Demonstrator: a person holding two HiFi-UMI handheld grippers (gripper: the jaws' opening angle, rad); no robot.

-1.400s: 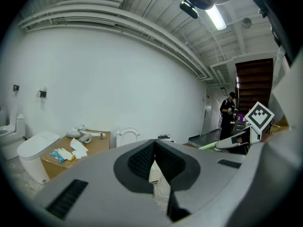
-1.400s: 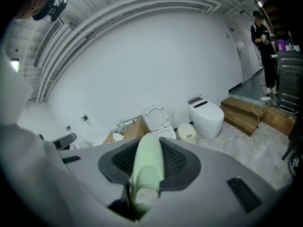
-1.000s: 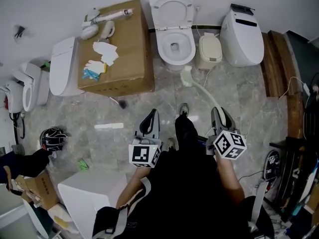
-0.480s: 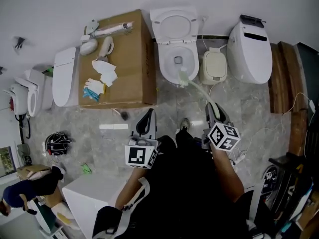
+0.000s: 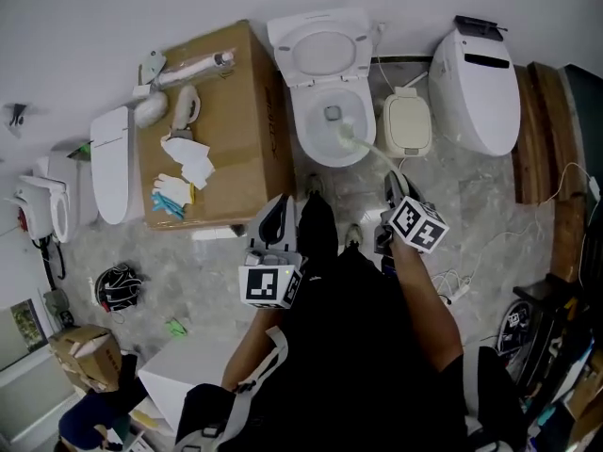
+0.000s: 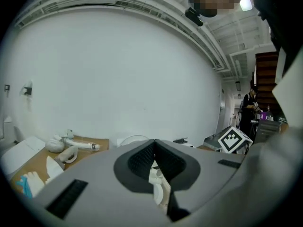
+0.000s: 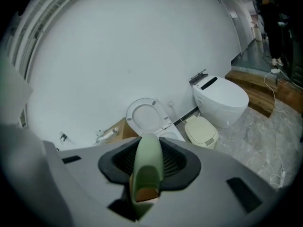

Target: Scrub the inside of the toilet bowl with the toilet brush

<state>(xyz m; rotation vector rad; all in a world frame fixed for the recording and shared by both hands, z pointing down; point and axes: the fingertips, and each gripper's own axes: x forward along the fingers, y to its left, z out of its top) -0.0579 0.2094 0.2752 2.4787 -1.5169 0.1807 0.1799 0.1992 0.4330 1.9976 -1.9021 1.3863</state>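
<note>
Over a grey stone-patterned floor, seen from a head camera looking down, a person is standing close in front of a white toilet bowl (image 5: 300,125) with its lid raised against the wall. The right gripper (image 5: 394,185) is gripping the pale green handle of the toilet brush (image 5: 370,156), its jaws clamped tight around the handle end, as the right gripper view confirms (image 7: 147,161). The left gripper (image 5: 280,217) is hanging idle near the person's knee, its jaws pressed together with nothing between them.

A second ago the brush head was lying over the floor just short of the toilet. Half a second ago it was crossing the front rim. Now it is sitting inside the bowl, near the front wall and a little below the drain opening, and the person is standing closer than before. This suggests the approach is finished and scrubbing is about to begin, or only just starting.

A cardboard box (image 5: 226,111) with gloves and fittings on top is standing just left of the toilet, and a small beige bin (image 5: 407,122) is just to its right.
</note>
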